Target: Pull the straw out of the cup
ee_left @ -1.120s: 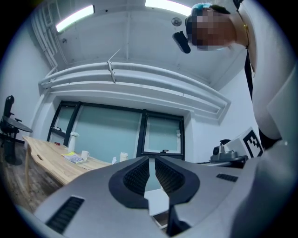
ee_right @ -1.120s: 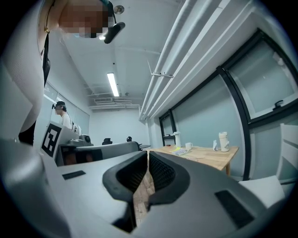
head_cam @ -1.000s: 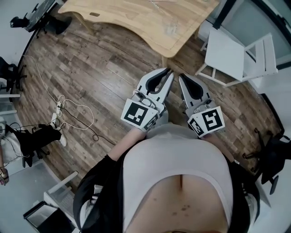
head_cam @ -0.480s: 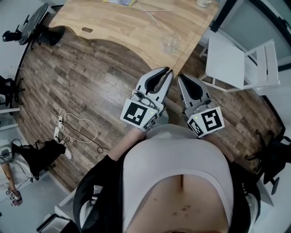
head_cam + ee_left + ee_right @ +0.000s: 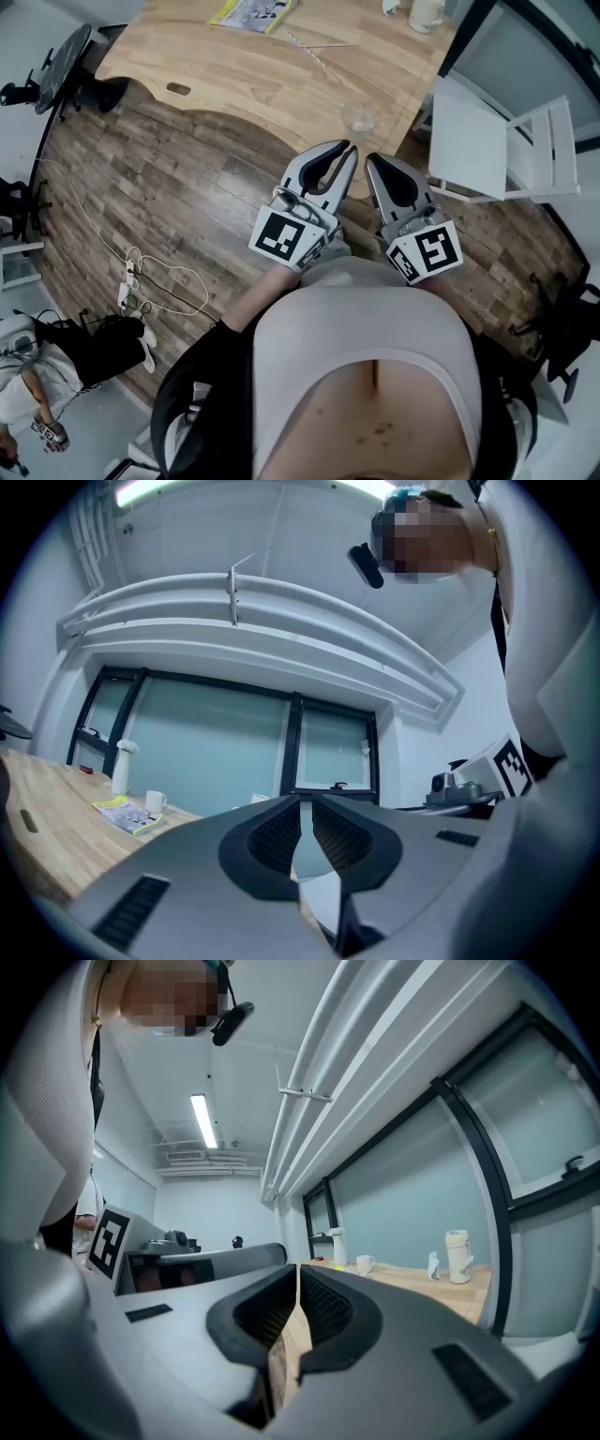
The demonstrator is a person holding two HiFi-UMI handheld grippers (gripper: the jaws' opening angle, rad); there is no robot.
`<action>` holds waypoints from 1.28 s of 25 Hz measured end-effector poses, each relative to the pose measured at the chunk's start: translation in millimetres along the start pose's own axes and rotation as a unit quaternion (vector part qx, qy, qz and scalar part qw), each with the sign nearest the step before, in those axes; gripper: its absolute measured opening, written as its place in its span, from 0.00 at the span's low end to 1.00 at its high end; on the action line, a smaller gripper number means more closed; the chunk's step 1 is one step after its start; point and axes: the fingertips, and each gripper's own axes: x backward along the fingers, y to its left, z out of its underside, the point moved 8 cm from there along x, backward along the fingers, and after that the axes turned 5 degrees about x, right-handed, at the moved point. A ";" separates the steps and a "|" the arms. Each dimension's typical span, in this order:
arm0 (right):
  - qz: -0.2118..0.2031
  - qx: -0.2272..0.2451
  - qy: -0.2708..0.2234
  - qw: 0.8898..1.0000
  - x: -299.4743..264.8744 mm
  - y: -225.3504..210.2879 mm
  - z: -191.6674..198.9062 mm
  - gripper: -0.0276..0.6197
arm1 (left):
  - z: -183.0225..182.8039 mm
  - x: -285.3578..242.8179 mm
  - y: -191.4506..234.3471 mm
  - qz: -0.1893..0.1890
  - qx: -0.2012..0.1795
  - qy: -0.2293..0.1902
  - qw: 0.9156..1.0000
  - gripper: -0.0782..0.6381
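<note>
A clear glass cup (image 5: 359, 117) stands near the front edge of the wooden table (image 5: 234, 66). Thin pale straw-like lines (image 5: 314, 52) lie on the tabletop behind it; I cannot tell whether a straw is in the cup. Held side by side in front of the person's body, my left gripper (image 5: 348, 146) and right gripper (image 5: 371, 159) are both shut with nothing between their jaws. Their tips sit just short of the table edge, below the cup in the head view. The left gripper (image 5: 305, 801) and right gripper (image 5: 297, 1269) views show the pads together; the cup is hidden there.
A white folding chair (image 5: 487, 122) stands right of the table. On the table's far side lie a booklet (image 5: 248, 11) and a white mug (image 5: 427, 11). Cables and a power strip (image 5: 141, 281) lie on the wood floor at left; a person (image 5: 37, 412) is at lower left.
The table and cup have slid down the head view, closer to the grippers, as the person walks toward them. Both grippers keep the same shut pose in front of the body.
</note>
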 end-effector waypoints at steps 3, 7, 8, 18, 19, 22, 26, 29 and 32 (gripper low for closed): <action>0.003 -0.001 -0.001 1.000 -14.8 -5.2 0.6 0.09 | -2.5 -7.2 14.2 0.004 -0.001 0.001 1.000 0.17; 0.005 -0.003 -0.001 1.000 -32.3 -11.1 1.6 0.09 | -4.2 -15.5 31.0 0.007 0.000 0.004 1.000 0.17; 0.006 -0.003 -0.002 1.000 -36.0 -12.7 1.8 0.09 | -4.0 -17.3 34.9 0.007 0.000 0.005 1.000 0.17; 0.025 -0.008 0.004 1.000 -56.2 -24.7 7.4 0.09 | 1.1 -30.5 59.8 0.010 0.011 0.015 1.000 0.17; 0.026 -0.009 0.004 1.000 -56.3 -26.1 7.5 0.09 | 2.3 -31.3 60.0 0.010 0.012 0.017 1.000 0.17; 0.025 -0.012 0.003 1.000 -55.2 -30.9 7.7 0.09 | 5.3 -32.8 58.8 0.007 0.013 0.019 1.000 0.17; 0.008 -0.011 0.005 1.000 -56.0 -38.5 7.6 0.09 | 5.3 -33.0 60.0 -0.017 0.005 0.015 1.000 0.17; -0.006 -0.012 0.007 1.000 -57.0 -46.4 4.7 0.09 | 3.7 -36.0 57.5 -0.032 -0.002 0.012 0.999 0.17; -0.020 -0.010 0.005 1.000 -57.9 -53.1 -2.2 0.09 | 1.7 -38.8 53.2 -0.045 -0.003 0.008 0.999 0.17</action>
